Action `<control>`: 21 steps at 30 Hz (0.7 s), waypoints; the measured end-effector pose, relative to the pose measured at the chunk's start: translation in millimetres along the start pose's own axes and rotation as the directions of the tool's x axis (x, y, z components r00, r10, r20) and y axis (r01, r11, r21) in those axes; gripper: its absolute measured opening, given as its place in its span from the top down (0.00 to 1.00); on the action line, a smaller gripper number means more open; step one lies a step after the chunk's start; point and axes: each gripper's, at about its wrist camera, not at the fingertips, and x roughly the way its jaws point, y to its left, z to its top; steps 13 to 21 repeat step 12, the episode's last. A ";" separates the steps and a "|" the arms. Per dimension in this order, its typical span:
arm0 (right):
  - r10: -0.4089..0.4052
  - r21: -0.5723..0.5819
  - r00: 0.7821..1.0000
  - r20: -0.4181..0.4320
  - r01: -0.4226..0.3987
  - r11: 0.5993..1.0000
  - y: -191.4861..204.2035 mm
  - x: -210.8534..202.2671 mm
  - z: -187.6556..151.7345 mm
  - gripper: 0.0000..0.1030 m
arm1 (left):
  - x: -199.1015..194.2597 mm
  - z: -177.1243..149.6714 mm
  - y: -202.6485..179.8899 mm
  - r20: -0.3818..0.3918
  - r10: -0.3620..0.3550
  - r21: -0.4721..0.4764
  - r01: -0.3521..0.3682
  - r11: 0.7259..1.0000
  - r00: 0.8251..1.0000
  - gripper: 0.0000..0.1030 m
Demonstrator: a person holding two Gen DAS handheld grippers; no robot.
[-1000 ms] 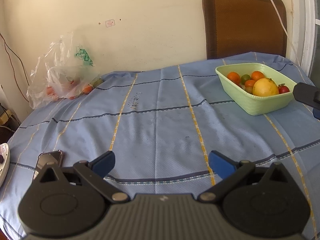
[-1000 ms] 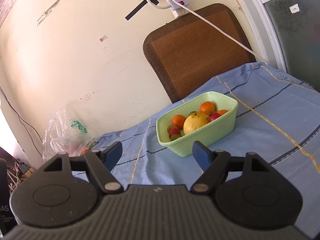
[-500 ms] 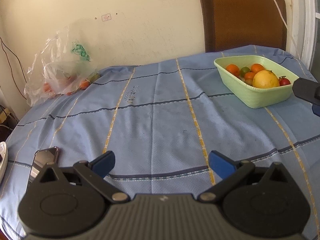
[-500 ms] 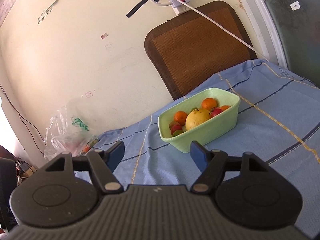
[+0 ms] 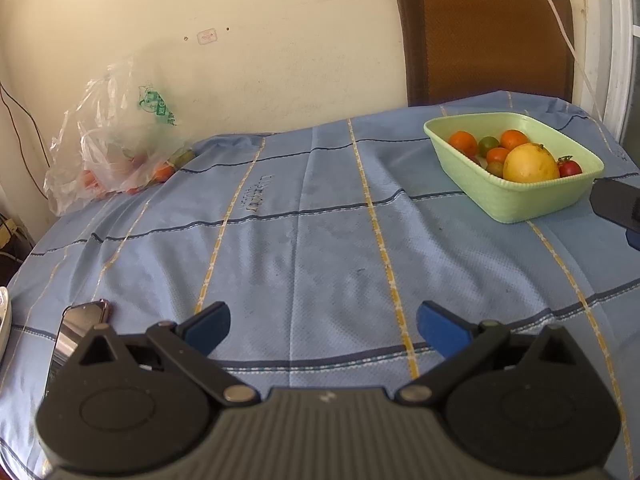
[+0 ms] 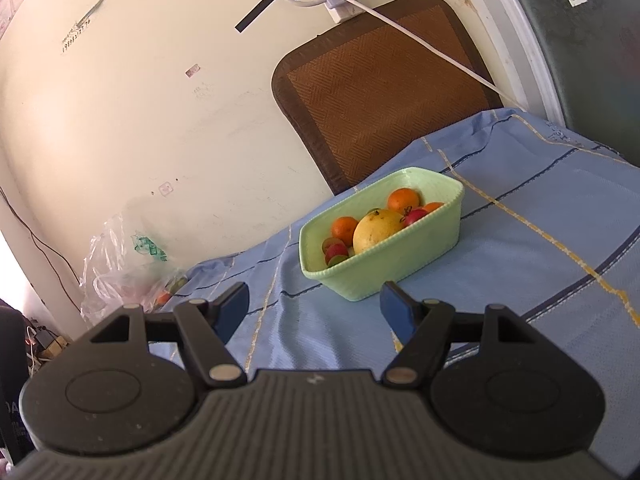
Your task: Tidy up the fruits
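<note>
**Both tools spread over the cloth, fruit sitting in the green basket**

Nearest in the left wrist view, the left tool (image 5: 322, 320) hangs above the blue striped cloth (image 5: 320, 240) with its blue fingertips (image 5: 210, 322) spread wide and nothing between them. Just left of it a phone (image 5: 76, 330) lies flat on the cloth, partly hidden behind the tool's body. The right tool (image 6: 314, 306) is likewise spread and holds nothing, angled toward the basket (image 6: 400, 258) just beyond its tips; a dark part of it shows at the right edge of the left view.

Further out, the light green basket rests on the surface toward the far right corner. Inside it lie a large yellow fruit (image 5: 530, 162), several small oranges (image 5: 464, 143), a green fruit (image 5: 488, 145) and a red tomato (image 5: 570, 167).

At the far left edge of the surface, well apart from the basket, a clear plastic bag (image 5: 116, 148) slumps against the wall with orange fruit (image 5: 162, 172) showing through it. Behind the basket a brown woven mat (image 6: 380, 96) leans on the wall, and a white cable (image 6: 420, 44) crosses it
</note>
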 end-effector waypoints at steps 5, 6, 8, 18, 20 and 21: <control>0.000 -0.004 1.000 0.000 0.000 1.000 -0.6 -0.4 0.8 0.28 | -2.5 0.4 -4.1 0.024 -0.009 0.003 0.009 1.000 1.000 0.00; 0.001 -0.005 1.000 -0.001 -0.001 1.000 -0.5 -0.2 0.7 0.28 | -4.1 -0.3 -5.0 0.039 -0.006 0.010 0.006 1.000 0.999 0.00; 0.004 -0.007 1.000 -0.001 -0.004 1.000 0.1 -0.2 0.3 0.28 | -7.8 -0.4 -6.8 0.065 -0.012 0.021 0.011 1.000 0.998 0.00; -0.008 -0.035 1.000 0.013 0.008 0.999 3.7 -1.6 -2.2 0.28 | -4.1 1.5 -5.8 0.047 -0.033 0.006 0.033 0.999 0.998 0.00; -0.008 -0.035 1.000 0.013 0.008 0.999 3.7 -1.6 -2.2 0.28 | -4.1 1.5 -5.8 0.047 -0.033 0.006 0.033 0.999 0.998 0.00; -0.008 -0.035 1.000 0.013 0.008 0.999 3.7 -1.6 -2.2 0.28 | -4.1 1.5 -5.8 0.047 -0.033 0.006 0.033 0.999 0.998 0.00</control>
